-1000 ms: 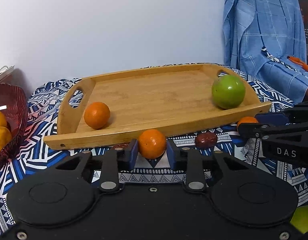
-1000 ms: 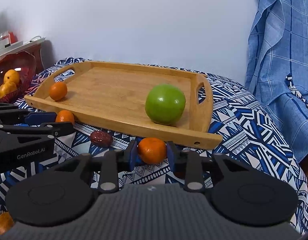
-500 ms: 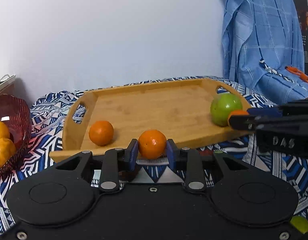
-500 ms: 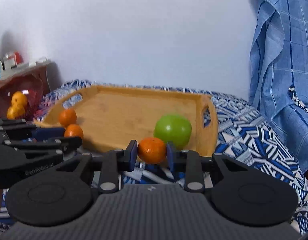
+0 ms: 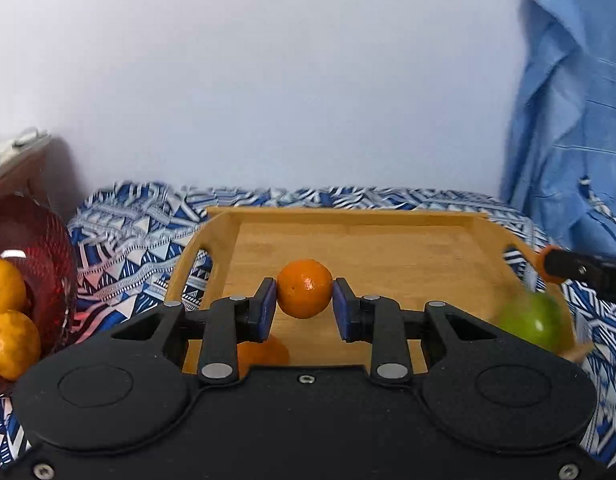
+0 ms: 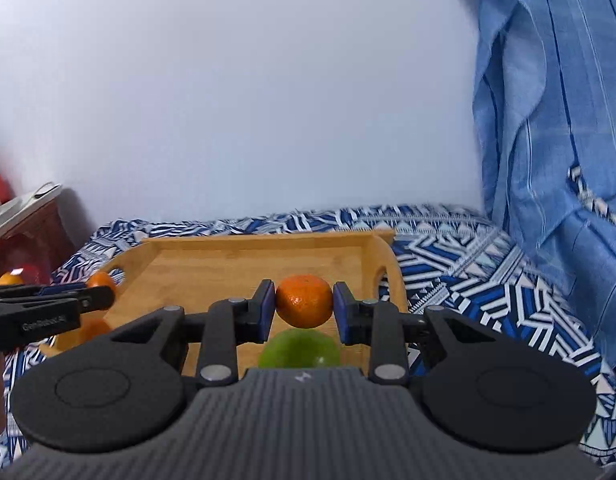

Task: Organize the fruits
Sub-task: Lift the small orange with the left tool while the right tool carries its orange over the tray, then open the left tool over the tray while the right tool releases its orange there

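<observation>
The left tool (image 5: 303,308) is clamped on an orange (image 5: 304,288), held above the wooden tray (image 5: 388,240); another orange on the tray (image 5: 263,354) lies just below it. The right tool (image 6: 303,312) is clamped on a second orange (image 6: 303,301), directly over the green apple (image 6: 299,350) on the tray.

Wooden tray (image 5: 388,248) on the patterned cloth (image 5: 139,236) ahead of both grippers, apple (image 5: 536,326) in the tray right of the left gripper (image 5: 303,308), basket (image 5: 31,248) of fruit far left, hanging cloth (image 6: 556,120) right of the right gripper (image 6: 303,308)
</observation>
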Available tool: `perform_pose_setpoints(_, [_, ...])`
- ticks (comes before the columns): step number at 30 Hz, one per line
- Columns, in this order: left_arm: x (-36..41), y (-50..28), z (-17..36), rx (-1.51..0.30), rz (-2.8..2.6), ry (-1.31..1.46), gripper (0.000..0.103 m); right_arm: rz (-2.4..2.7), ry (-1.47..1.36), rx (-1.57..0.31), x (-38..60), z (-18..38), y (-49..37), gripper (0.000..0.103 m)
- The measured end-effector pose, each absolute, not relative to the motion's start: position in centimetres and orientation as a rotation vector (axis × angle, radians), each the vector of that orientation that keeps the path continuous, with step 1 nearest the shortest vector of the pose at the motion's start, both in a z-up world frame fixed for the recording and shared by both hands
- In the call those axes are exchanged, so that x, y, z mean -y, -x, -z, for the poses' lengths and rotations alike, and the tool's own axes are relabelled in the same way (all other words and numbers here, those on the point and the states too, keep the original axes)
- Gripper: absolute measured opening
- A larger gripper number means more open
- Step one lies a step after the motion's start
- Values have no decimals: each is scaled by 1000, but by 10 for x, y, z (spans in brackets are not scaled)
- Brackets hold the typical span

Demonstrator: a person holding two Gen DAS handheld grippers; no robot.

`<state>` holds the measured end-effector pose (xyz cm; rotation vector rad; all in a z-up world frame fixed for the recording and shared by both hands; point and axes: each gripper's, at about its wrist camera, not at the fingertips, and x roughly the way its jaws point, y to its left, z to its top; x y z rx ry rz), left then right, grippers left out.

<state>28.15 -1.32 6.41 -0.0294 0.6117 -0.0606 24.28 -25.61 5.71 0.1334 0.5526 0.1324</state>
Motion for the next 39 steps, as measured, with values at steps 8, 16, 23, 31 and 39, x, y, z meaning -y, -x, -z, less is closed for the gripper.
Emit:
perform_pose_setpoints(8, [12, -328, -51, -704, 4, 34, 29, -117, -180, -672, 263, -35, -289, 36])
perform_pose_setpoints(16, [15, -352, -33, -772, -43, 0, 29, -143, -190, -760, 264, -24, -319, 36])
perform_pose_setpoints(23, [17, -354, -30, -772, -51, -22, 29, -156, -167, -792, 257, -18, -326, 36])
perform_pose_setpoints(31, [16, -354, -30, -770, -46, -26, 29, -153, -166, -810, 259, -14, -331, 36])
perform_pose_setpoints(39, [17, -354, -29, -765, -49, -34, 29, -153, -170, -809, 259, -14, -331, 36])
